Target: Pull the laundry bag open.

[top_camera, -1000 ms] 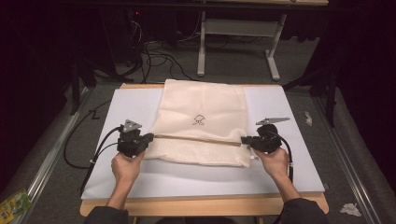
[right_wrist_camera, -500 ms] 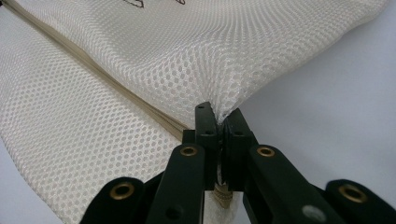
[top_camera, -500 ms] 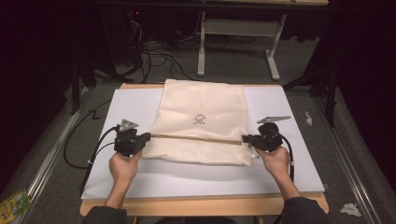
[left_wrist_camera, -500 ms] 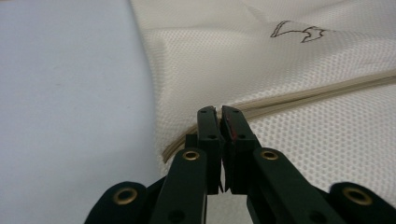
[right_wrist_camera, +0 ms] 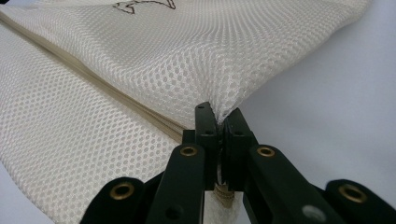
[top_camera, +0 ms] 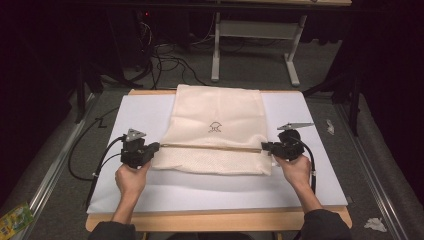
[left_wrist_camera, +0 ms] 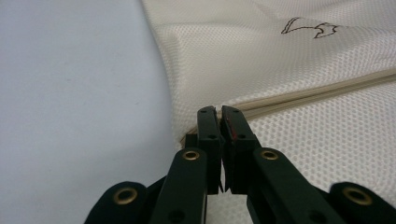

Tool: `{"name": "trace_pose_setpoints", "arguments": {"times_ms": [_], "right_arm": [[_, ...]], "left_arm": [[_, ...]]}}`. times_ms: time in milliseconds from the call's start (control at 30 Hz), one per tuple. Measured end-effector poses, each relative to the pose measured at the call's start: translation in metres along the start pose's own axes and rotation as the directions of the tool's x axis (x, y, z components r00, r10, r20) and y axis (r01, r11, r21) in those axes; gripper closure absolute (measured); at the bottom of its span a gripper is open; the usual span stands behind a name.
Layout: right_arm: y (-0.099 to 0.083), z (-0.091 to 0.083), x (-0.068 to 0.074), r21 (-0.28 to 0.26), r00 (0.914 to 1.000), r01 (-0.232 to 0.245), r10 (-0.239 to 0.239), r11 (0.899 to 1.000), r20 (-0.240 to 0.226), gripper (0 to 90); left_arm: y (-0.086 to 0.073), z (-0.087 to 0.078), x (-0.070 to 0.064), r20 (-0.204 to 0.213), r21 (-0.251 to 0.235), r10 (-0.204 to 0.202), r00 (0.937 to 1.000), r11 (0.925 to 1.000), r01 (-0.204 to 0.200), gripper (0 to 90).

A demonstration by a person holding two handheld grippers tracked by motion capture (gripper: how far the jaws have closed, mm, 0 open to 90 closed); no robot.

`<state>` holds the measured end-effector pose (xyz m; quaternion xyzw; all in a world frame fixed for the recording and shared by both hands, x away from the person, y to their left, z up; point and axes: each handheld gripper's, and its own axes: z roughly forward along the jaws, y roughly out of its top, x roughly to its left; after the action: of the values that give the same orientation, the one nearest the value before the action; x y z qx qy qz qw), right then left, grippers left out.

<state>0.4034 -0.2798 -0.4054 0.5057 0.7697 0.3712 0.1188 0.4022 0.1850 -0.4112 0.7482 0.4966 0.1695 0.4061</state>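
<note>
A cream mesh bag (top_camera: 215, 130) with a small dark logo lies on the white board (top_camera: 310, 165), partly folded, its hem crossing from side to side. My left gripper (top_camera: 156, 146) is shut on the bag's left edge at the fold line; in the left gripper view the jaws pinch the mesh bag (left_wrist_camera: 289, 70) at the left gripper (left_wrist_camera: 218, 112) tips. My right gripper (top_camera: 265, 146) is shut on the right edge. In the right gripper view the mesh bag (right_wrist_camera: 140, 60) bunches up into the right gripper (right_wrist_camera: 217, 116).
The white board rests on a wooden table (top_camera: 215, 220) whose front edge shows near the person. Cables (top_camera: 100, 160) trail off the left side. Small scraps (top_camera: 330, 126) lie on the grey floor at right, a green packet (top_camera: 15, 220) at bottom left. A metal stand (top_camera: 255, 50) is behind.
Both grippers have moved slightly outward along the fold line, pulling the bag's hem taut. The bag's folded front strip lies flatter.
</note>
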Motion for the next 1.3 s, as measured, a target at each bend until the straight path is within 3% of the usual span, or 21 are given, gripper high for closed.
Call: {"name": "trace_pose_setpoints", "arguments": {"times_ms": [500, 633, 967, 1033, 1067, 1300], "right_arm": [[0.007, 0.001, -0.002, -0.016, 0.9998, -0.008, 0.008, 1.000, 0.017, 88.4], [0.007, 0.002, -0.005, -0.007, 0.9996, -0.025, 0.025, 1.000, 0.013, 87.7], [0.003, 0.015, -0.011, 0.017, 0.9990, -0.042, 0.041, 0.999, 0.017, 85.3], [0.001, 0.018, -0.012, 0.026, 0.9986, -0.047, 0.047, 0.999, 0.023, 85.0], [0.000, 0.020, -0.013, 0.030, 0.9984, -0.051, 0.050, 0.998, 0.024, 84.7], [-0.004, 0.027, -0.016, 0.045, 0.9980, -0.059, 0.058, 0.997, 0.026, 83.4]], "left_arm": [[-0.009, 0.000, -0.005, -0.033, 0.012, 0.020, 0.9993, 0.9997, -0.019, 87.5], [-0.009, 0.001, -0.008, -0.004, 0.020, 0.016, 0.9999, 0.9997, -0.016, 87.3], [-0.013, 0.009, -0.011, 0.011, 0.069, 0.040, 0.9992, 0.9968, -0.040, 86.9], [-0.014, 0.010, -0.011, 0.017, 0.075, 0.037, 0.9992, 0.9964, -0.038, 86.9], [-0.016, 0.011, -0.009, 0.035, 0.082, 0.016, 0.9992, 0.9964, -0.019, 86.8], [-0.022, 0.019, -0.007, 0.041, 0.100, 0.005, 0.9991, 0.9949, -0.009, 86.5]]}}
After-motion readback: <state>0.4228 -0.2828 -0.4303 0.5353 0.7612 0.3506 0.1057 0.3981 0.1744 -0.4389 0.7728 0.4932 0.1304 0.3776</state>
